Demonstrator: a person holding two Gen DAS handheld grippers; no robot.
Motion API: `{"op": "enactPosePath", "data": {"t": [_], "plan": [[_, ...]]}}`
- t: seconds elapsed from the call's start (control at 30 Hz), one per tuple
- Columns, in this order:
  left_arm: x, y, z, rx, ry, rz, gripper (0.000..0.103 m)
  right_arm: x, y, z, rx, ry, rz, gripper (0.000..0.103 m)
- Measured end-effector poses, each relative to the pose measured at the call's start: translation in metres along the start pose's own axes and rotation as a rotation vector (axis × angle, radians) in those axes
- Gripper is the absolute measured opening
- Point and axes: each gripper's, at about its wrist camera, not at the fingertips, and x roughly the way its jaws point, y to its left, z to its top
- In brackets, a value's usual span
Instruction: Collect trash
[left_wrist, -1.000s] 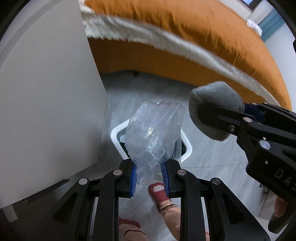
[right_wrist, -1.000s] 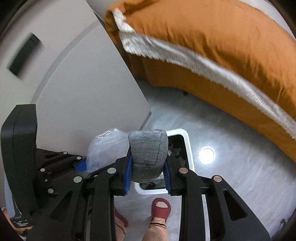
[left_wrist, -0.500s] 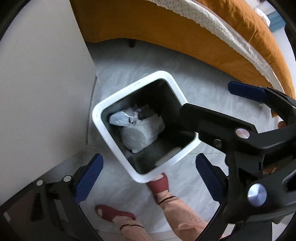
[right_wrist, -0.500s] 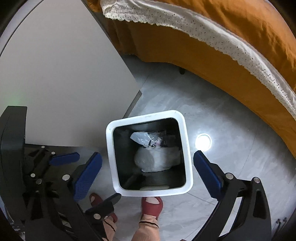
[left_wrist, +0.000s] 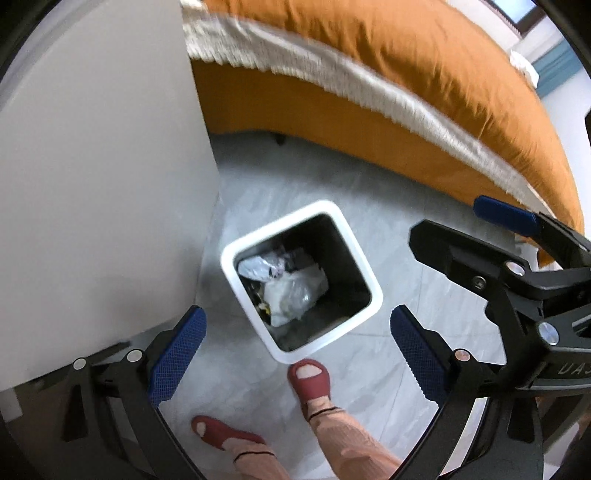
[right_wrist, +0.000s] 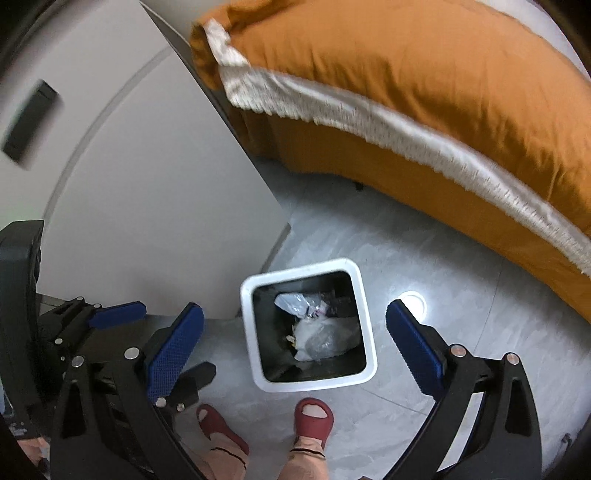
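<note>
A white square trash bin (left_wrist: 364, 266) with a dark inside stands on the grey floor; it also shows in the right wrist view (right_wrist: 364, 302). Crumpled clear plastic and white trash (left_wrist: 291, 291) lie inside it, also seen from the right wrist (right_wrist: 325, 338). My left gripper (left_wrist: 295, 354) is open and empty above the bin. My right gripper (right_wrist: 295, 354) is open and empty above the bin too. The right gripper also shows at the right of the left wrist view (left_wrist: 517, 266).
A white cabinet (left_wrist: 92, 166) stands to the left of the bin. A bed with an orange cover and white fringe (left_wrist: 406, 92) runs across the back. The person's feet in red slippers (left_wrist: 308, 380) stand just in front of the bin.
One second ago the left gripper held a clear plastic bag and the right a grey sock. Both jaws opened, and the items dropped into the bin. Both grippers have since drawn back from it.
</note>
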Motion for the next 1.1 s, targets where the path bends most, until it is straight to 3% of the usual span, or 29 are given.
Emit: {"op": "enactPosePath", "data": {"t": [0.27, 0.6, 0.73, 1.1], "plan": [[-0.099, -0.011, -0.002, 0.019, -0.14, 0.079, 0.098, -0.1, 0.032, 0.012, -0.032, -0.137, 0.043, 0.098], [-0.23, -0.016, -0.029, -0.108, -0.344, 0.057, 0.098, -0.215, 0.077, 0.02, -0.132, -0.308, 0.072, 0.098], [-0.278, -0.01, -0.045, -0.148, -0.43, 0.083, 0.098, -0.256, 0.11, 0.023, -0.208, -0.393, 0.092, 0.098], [-0.413, 0.055, -0.116, -0.313, -0.624, 0.266, 0.098, -0.328, 0.224, 0.034, -0.402, -0.54, 0.291, 0.098]]}}
